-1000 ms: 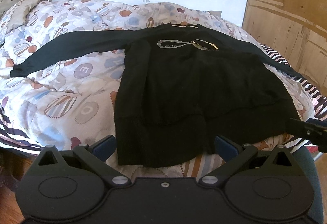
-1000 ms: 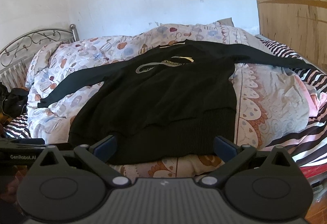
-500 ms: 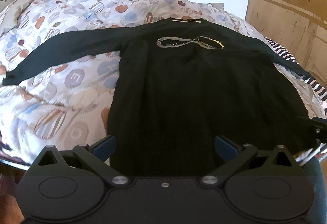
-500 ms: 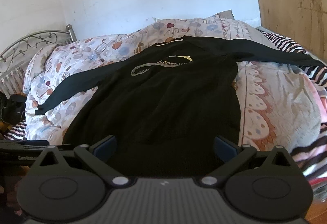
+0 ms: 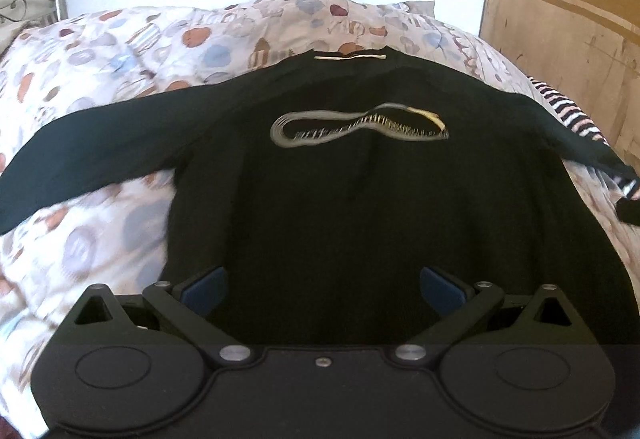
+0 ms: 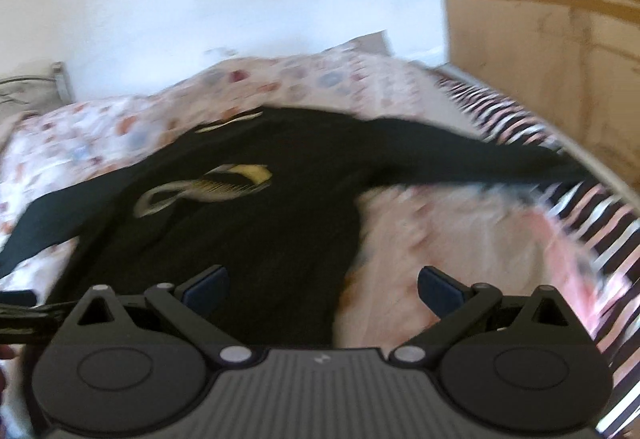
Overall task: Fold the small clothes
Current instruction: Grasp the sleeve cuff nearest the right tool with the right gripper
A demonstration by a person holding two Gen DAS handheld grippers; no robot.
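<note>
Sweater: black sweater is lying flat, front up, on the patterned duvet; we are seeing both sleeves spread outward.
Logo: looped grey-and-yellow print is sitting on the chest.
Left gripper: we are holding it over the sweater's lower part, jaws spread wide, gripping nothing.
Right gripper: we are holding it over the sweater's right edge, jaws apart, empty; this view is blurring.
Surroundings: striped sheet is showing at the right, wooden panel beyond.
</note>
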